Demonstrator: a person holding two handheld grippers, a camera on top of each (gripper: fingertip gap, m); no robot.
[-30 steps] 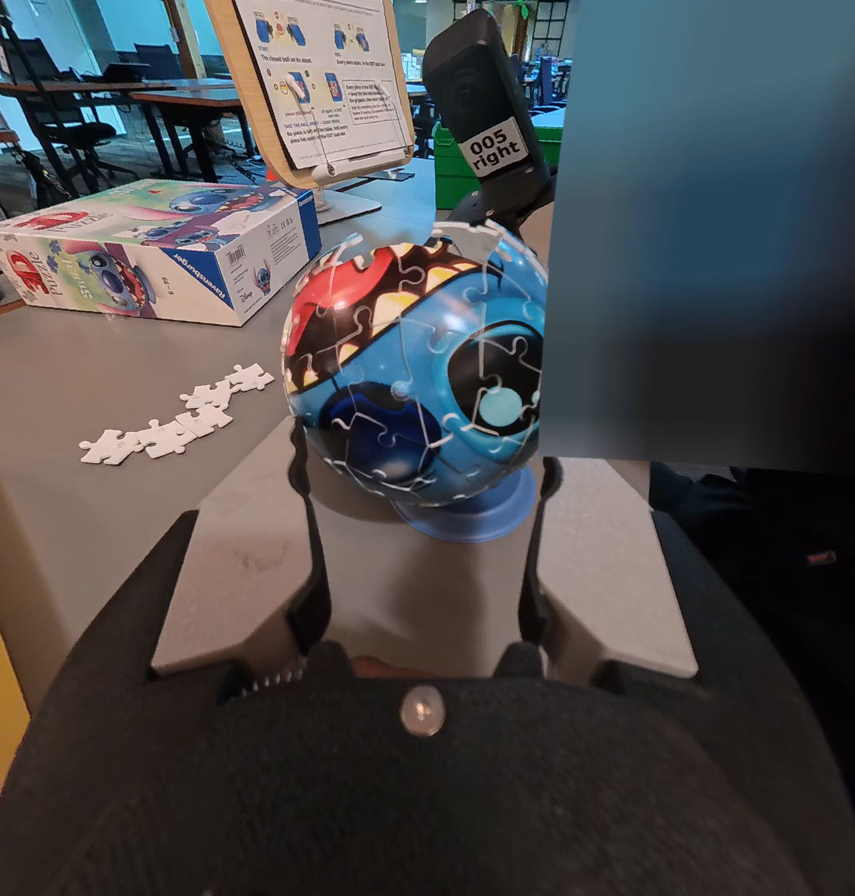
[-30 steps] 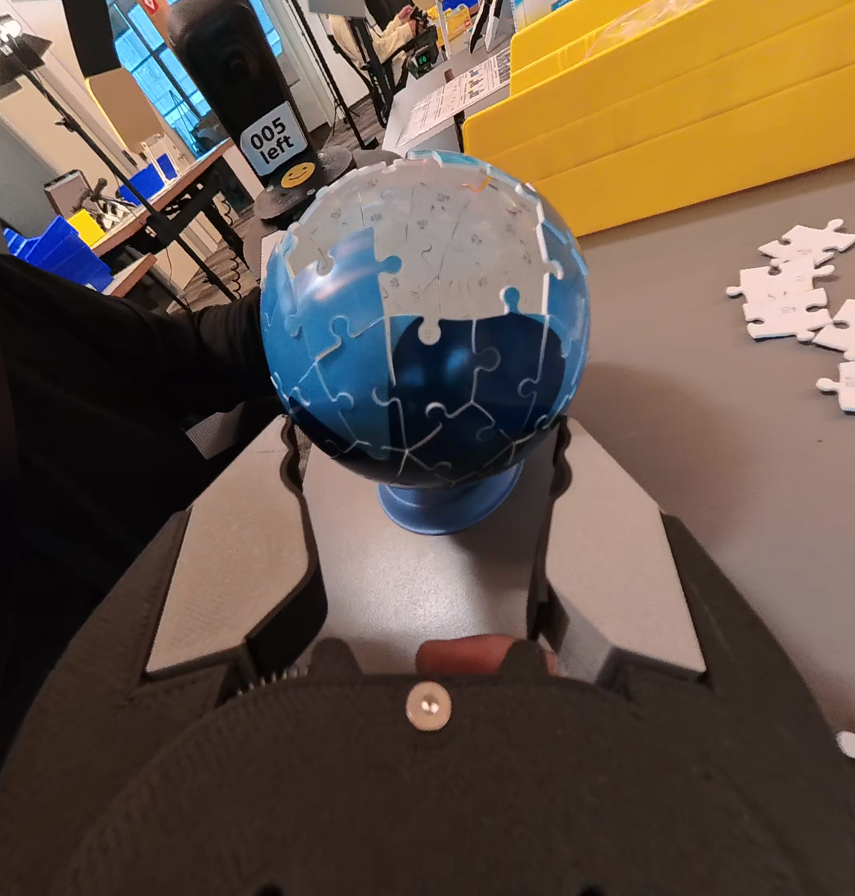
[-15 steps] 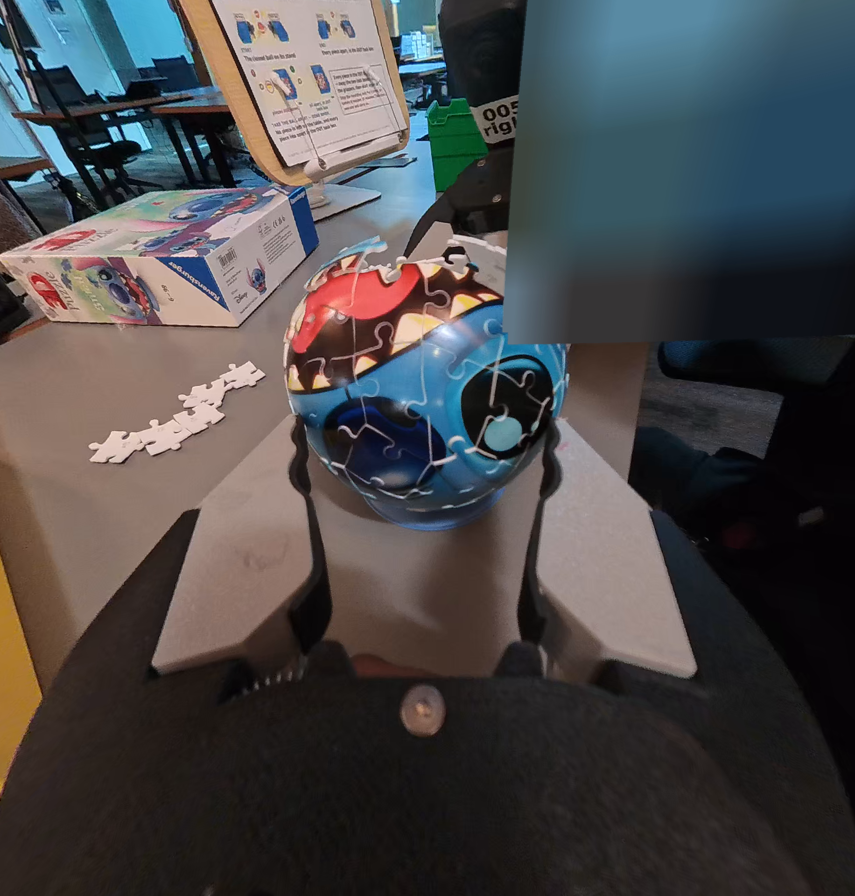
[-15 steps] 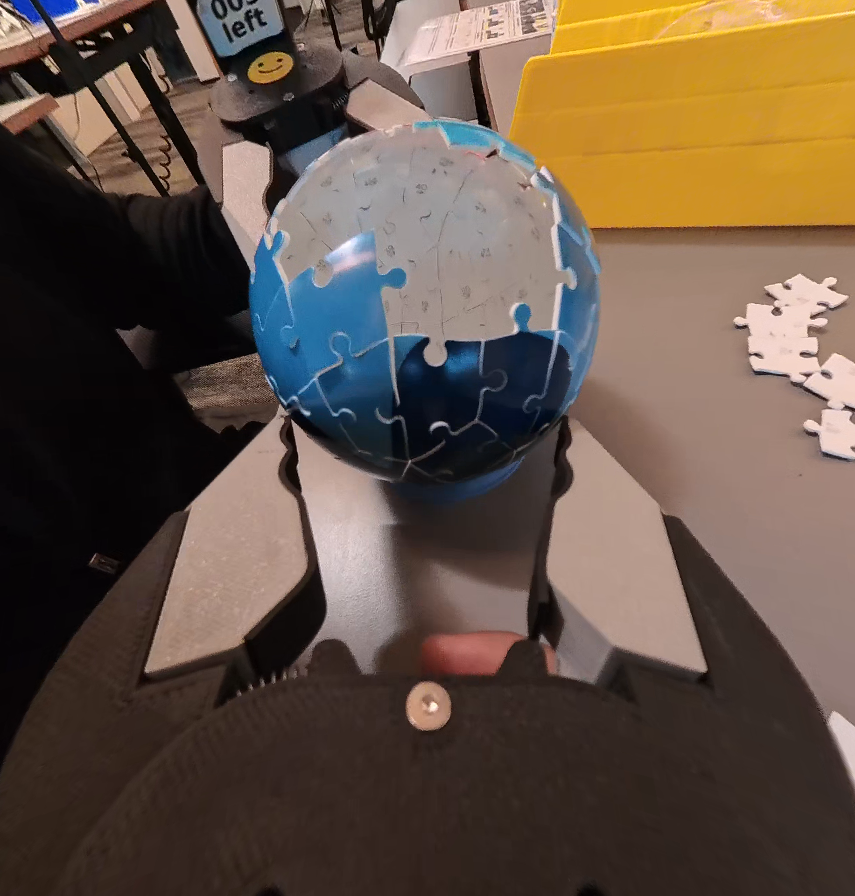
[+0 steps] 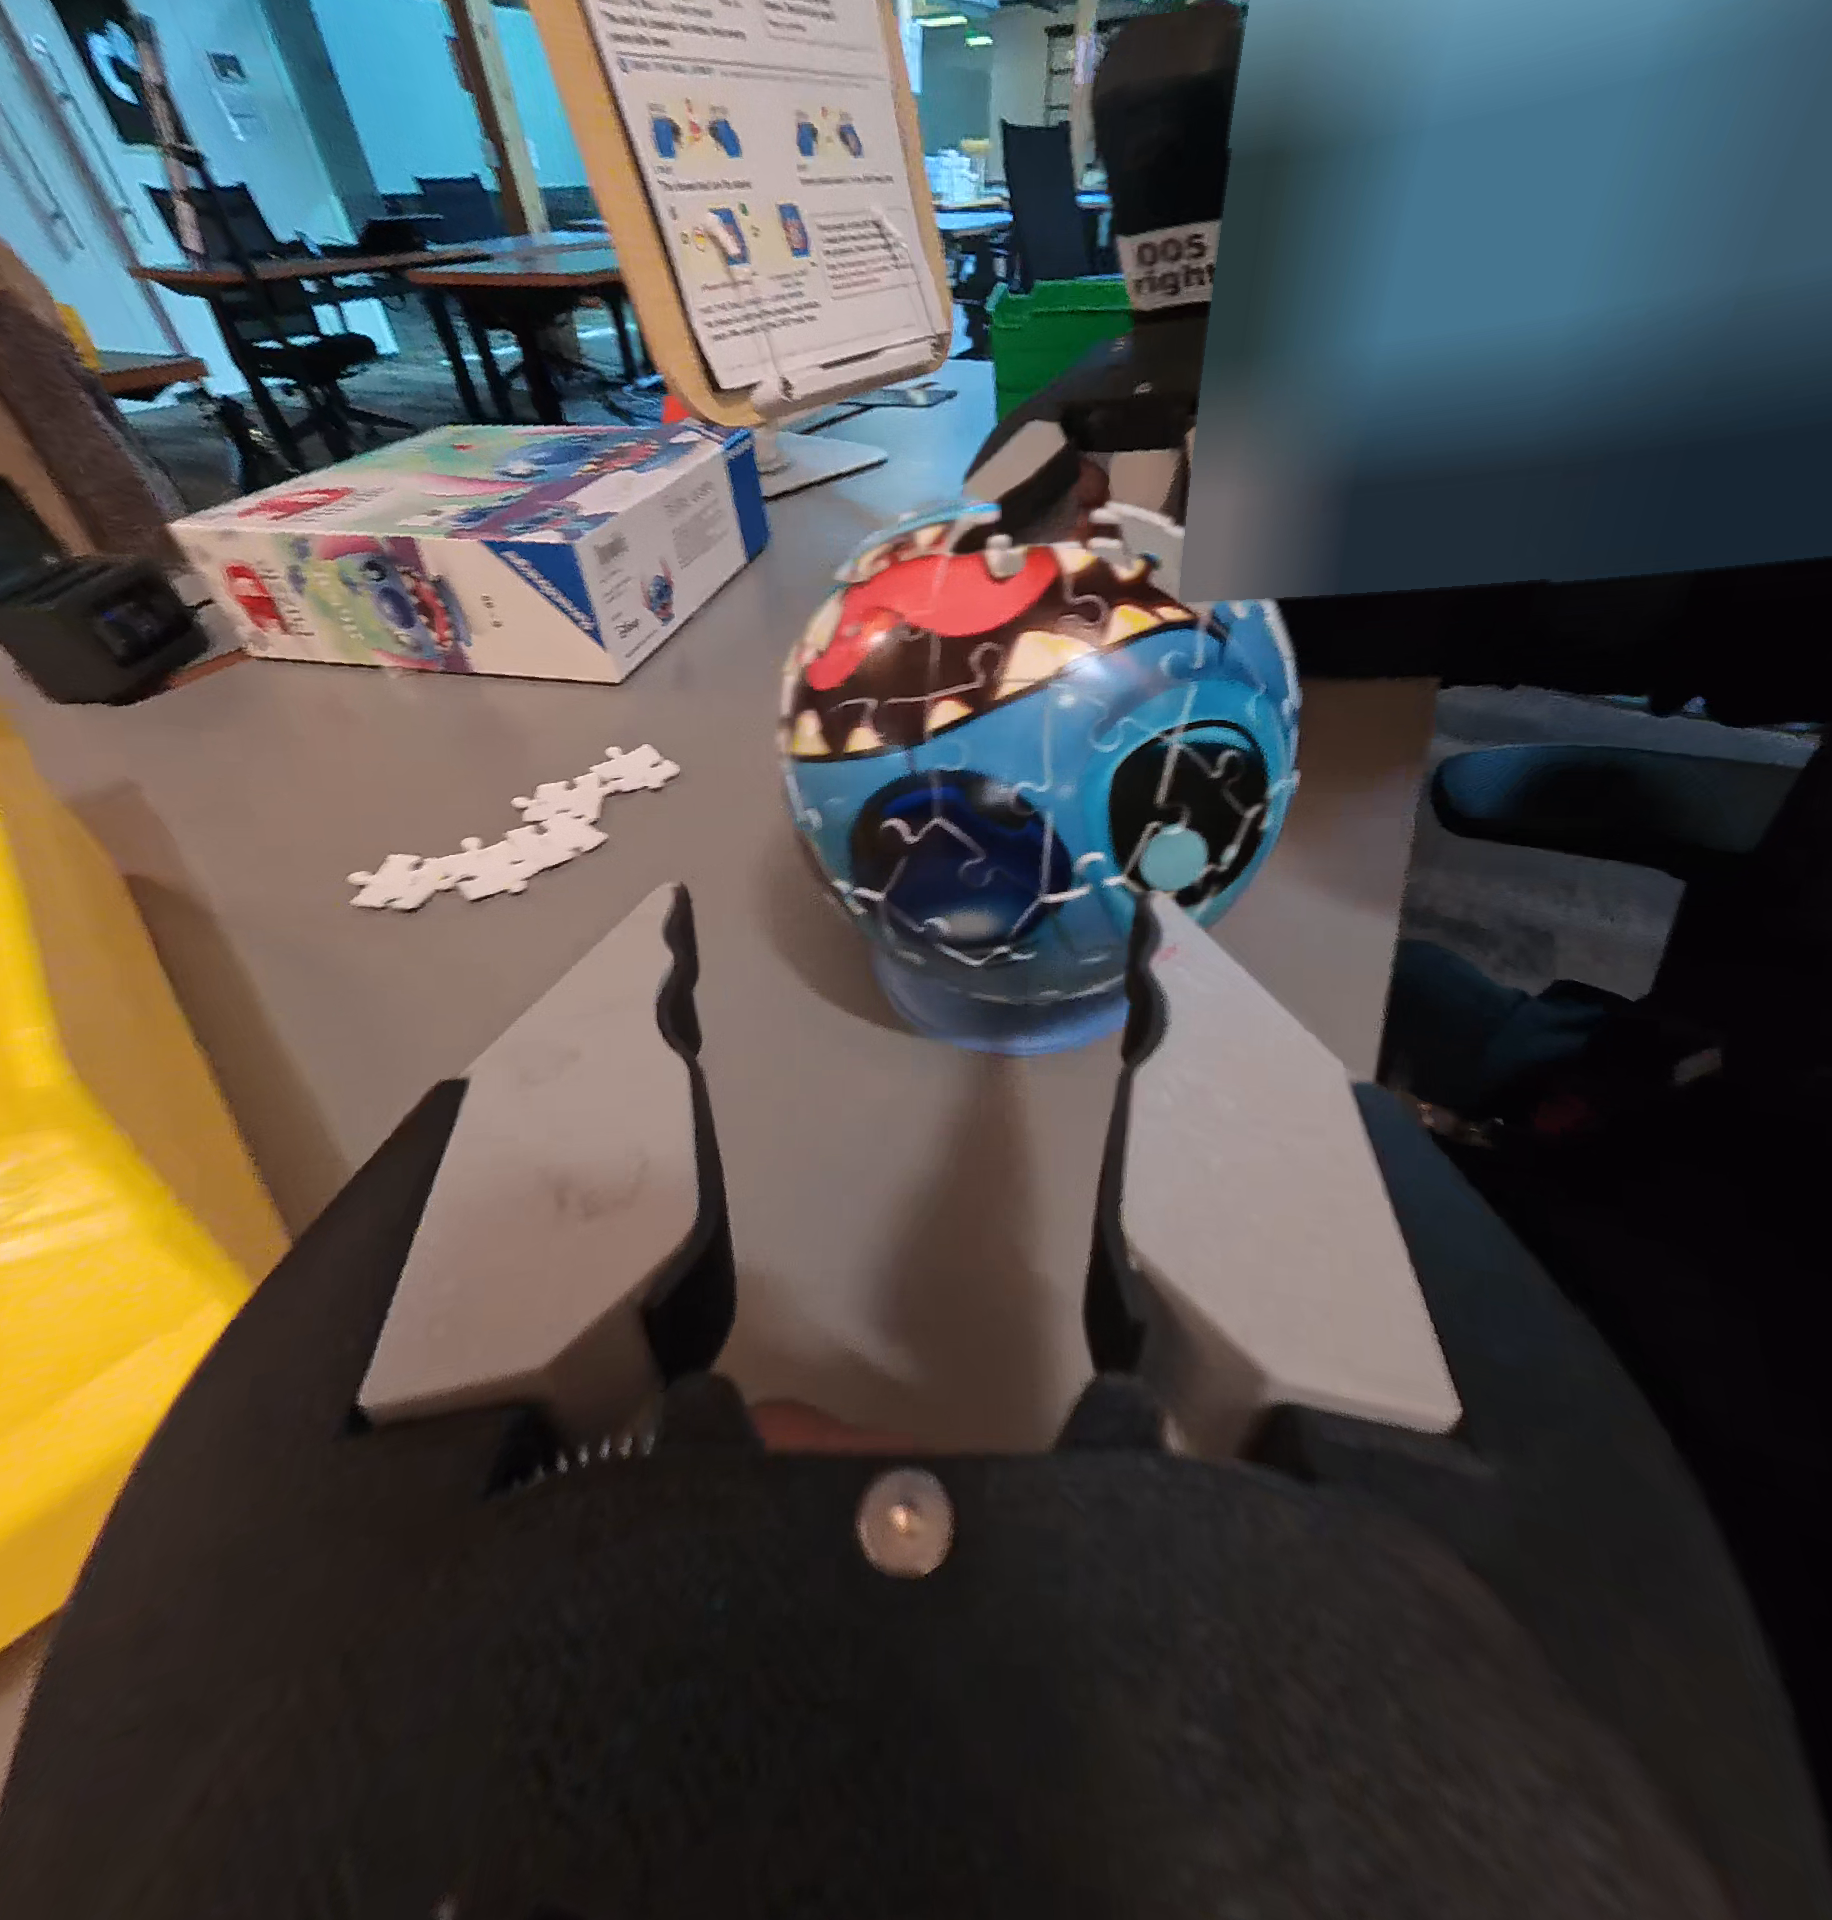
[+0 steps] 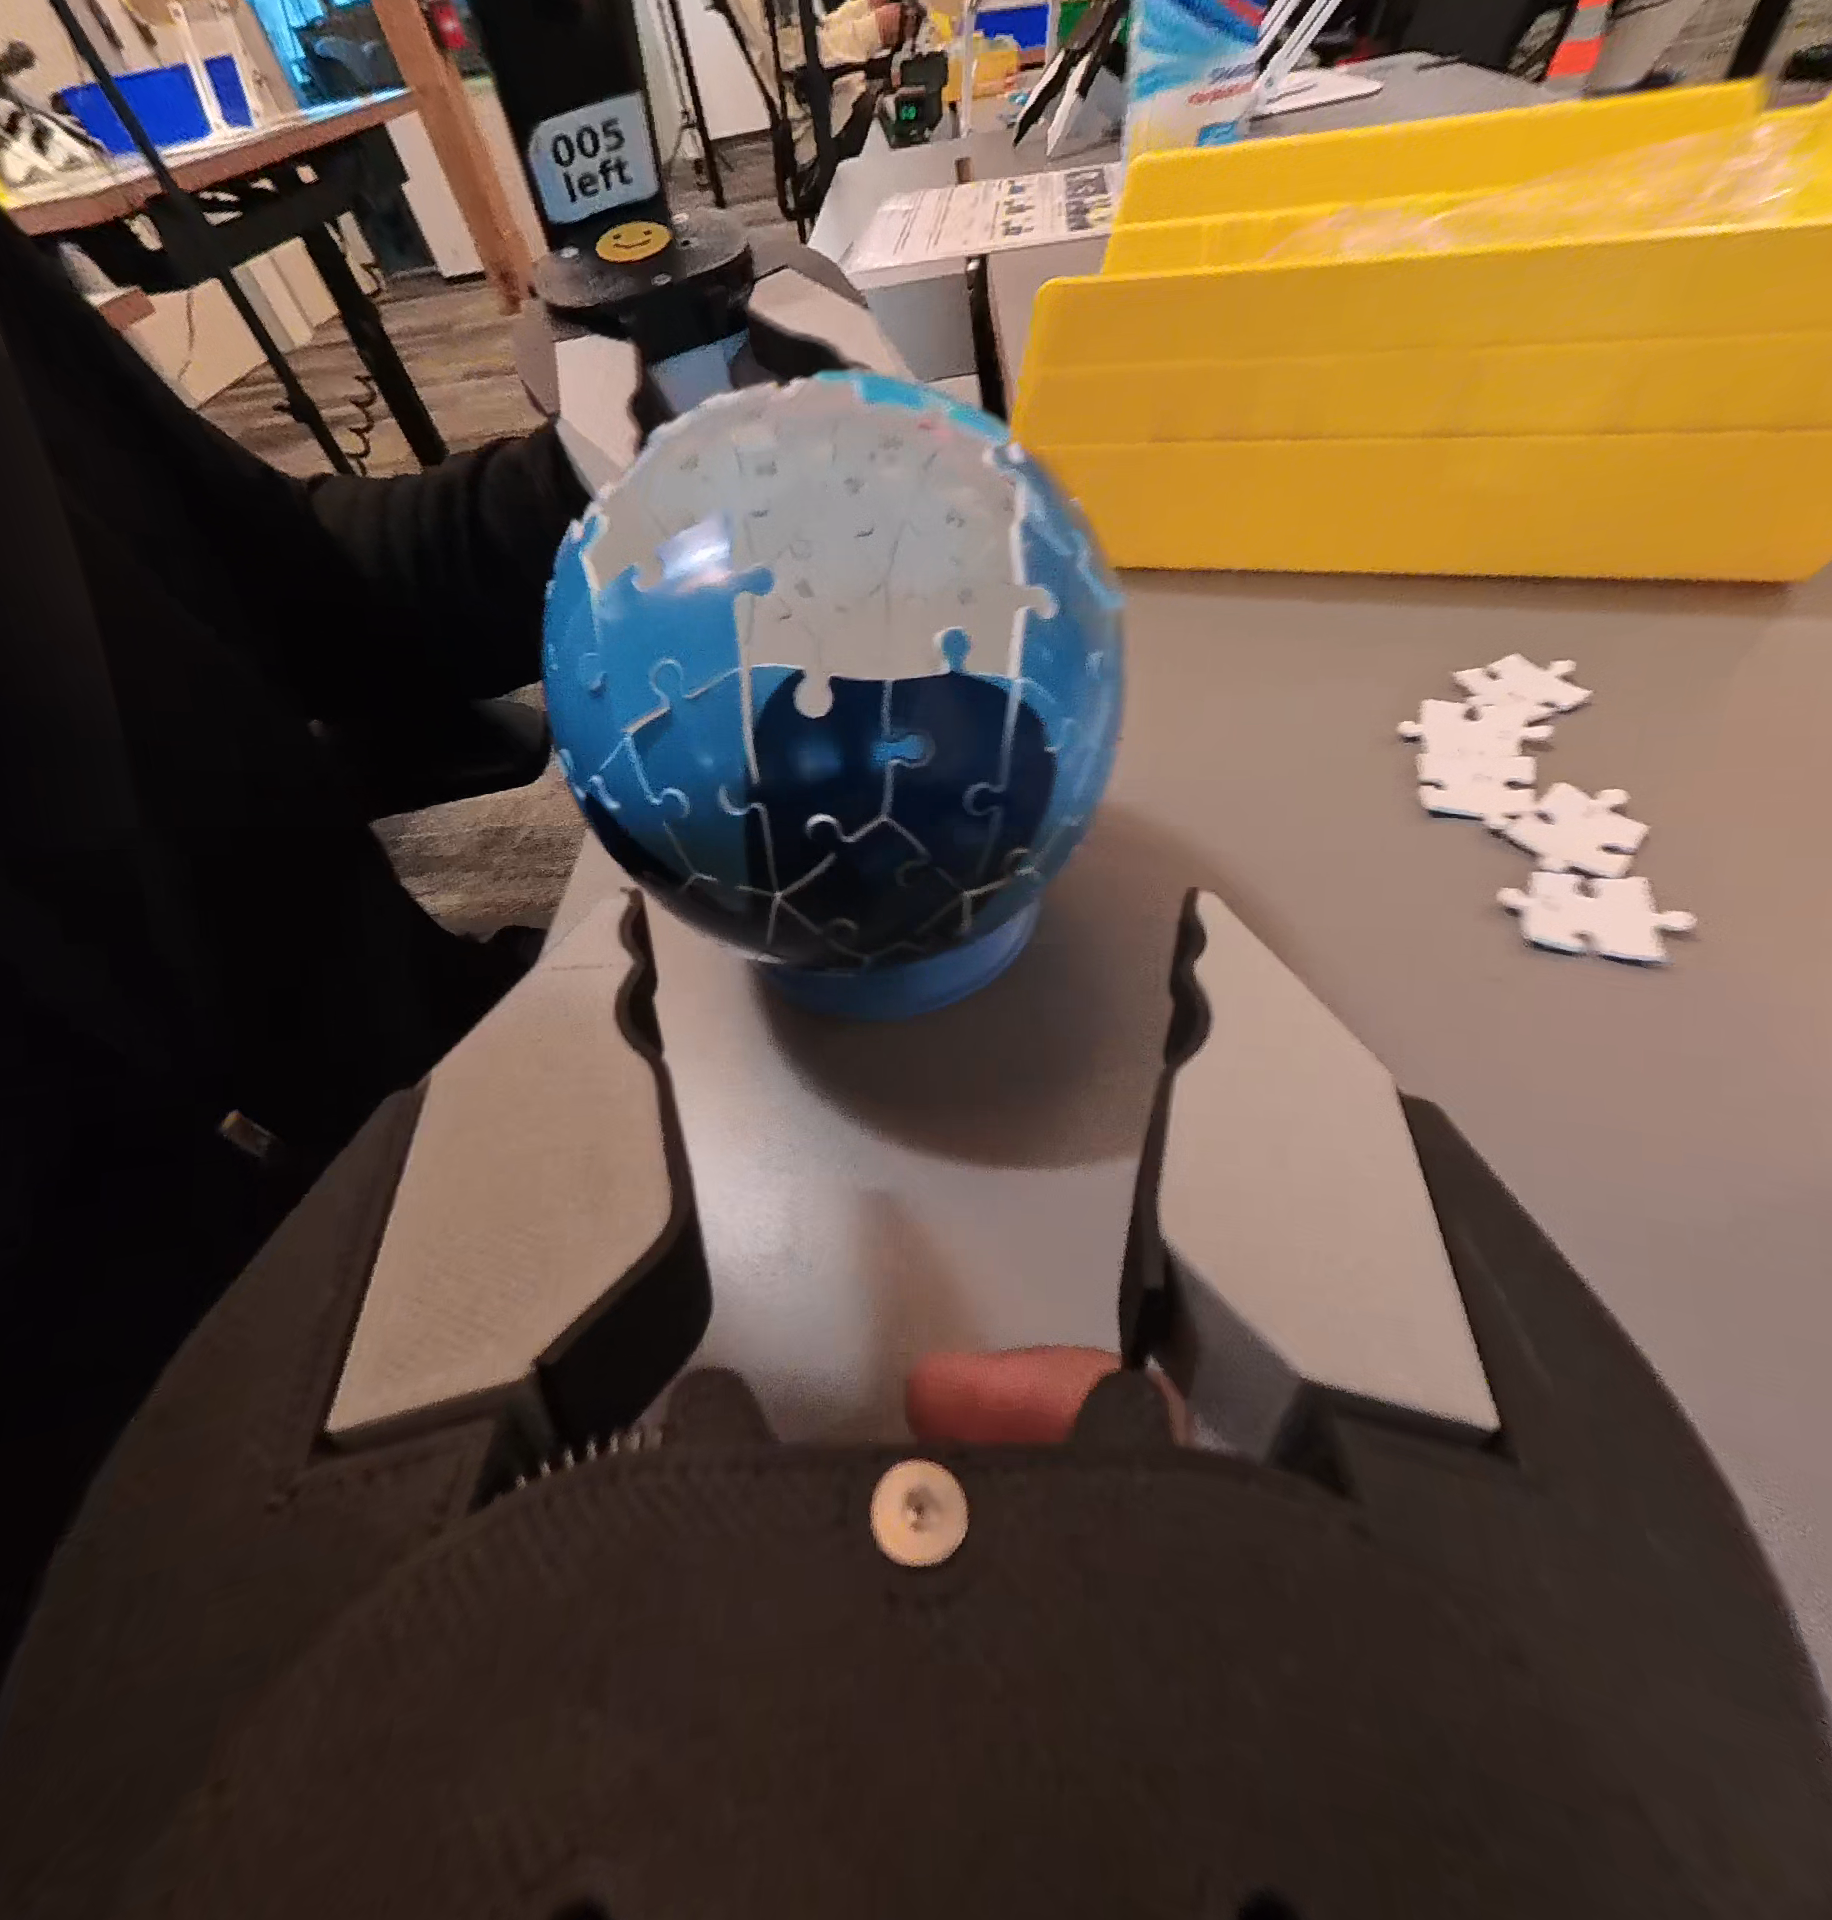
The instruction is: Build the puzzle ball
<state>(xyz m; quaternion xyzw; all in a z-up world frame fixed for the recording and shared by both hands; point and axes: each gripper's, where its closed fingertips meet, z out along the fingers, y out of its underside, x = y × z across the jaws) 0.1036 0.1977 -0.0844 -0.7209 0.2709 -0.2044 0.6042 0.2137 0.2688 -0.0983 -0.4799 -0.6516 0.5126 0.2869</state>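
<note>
On the grey table [image 6: 1514, 1195], between the two hand-held tools, the left gripper [image 5: 912, 956] stands with its grey fingers [image 5: 579, 1143] spread wide and nothing between them; its right fingertip sits just beside the lower flank of the ball, and whether it touches cannot be told through the blur. The right gripper [image 6: 912, 935], facing it from the other side, is likewise wide apart and empty, its tips short of the ball and clear of it.

Just ahead of both sits the round, glossy blue plastic puzzle ball [image 5: 1037, 769], printed with a toothy red mouth and dark eyes, resting on its low blue ring stand [image 6: 891, 977]. In the right wrist view a large gap near the top shows the pale inner faces of the far pieces, so the shell looks most of the way built but not closed.

The step in hand appears to be letting go of the ball and fetching the next piece. To do it well, draw each tool straight back without nudging the ball off its stand, then take one piece by its edge, not the whole row.

Farther out, the loose white puzzle pieces [image 6: 1546, 810] lie face down in a short chain, well apart from the ball. Beyond them stand a yellow plastic bin [image 6: 1463, 416], the printed cardboard puzzle box [image 5: 476, 561] and a wooden-framed instruction sheet [image 5: 766, 187].
</note>
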